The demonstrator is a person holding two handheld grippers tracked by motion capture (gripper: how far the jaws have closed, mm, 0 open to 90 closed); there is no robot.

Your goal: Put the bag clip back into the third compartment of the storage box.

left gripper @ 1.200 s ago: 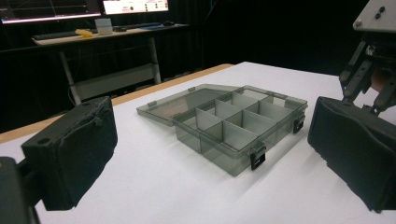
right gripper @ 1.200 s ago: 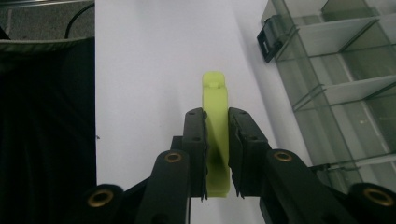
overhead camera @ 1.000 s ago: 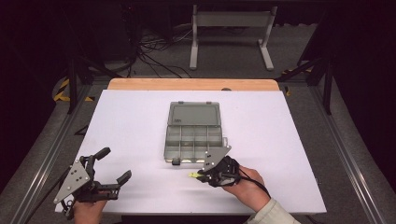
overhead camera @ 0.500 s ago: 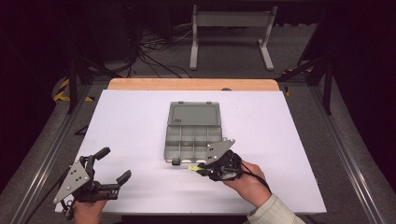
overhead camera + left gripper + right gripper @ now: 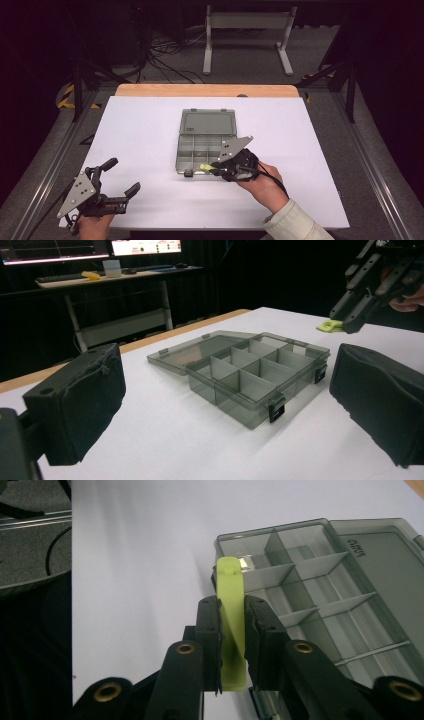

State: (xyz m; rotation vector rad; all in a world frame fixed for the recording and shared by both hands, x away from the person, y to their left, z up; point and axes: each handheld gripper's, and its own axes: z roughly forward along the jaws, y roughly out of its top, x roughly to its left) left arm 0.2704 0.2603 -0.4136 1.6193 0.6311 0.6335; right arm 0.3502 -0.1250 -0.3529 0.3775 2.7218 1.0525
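At the near left corner of the white table top (image 5: 150,140), the left gripper (image 5: 122,176) rests low in the person's left hand (image 5: 92,227), its two black padded jaws spread wide with nothing between them. A little farther in and to the right, the right gripper (image 5: 212,167), held in the person's right hand (image 5: 262,187) with a pale sleeve (image 5: 295,225) behind it, has its jaws pinching a small flat yellow-green plastic piece (image 5: 231,630), which stands on edge between the pads and sticks out past their tips. That piece hangs just above the near edge of the clear grey plastic compartment box (image 5: 202,150), close to its near right corner, by the black latches on its front wall. The box lies on the middle of the table with its hinged lid (image 5: 209,121) laid open flat on the far side. Beyond the table top runs a strip of light wood (image 5: 205,90), and past that a grey metal stand (image 5: 247,35) on the dark floor.
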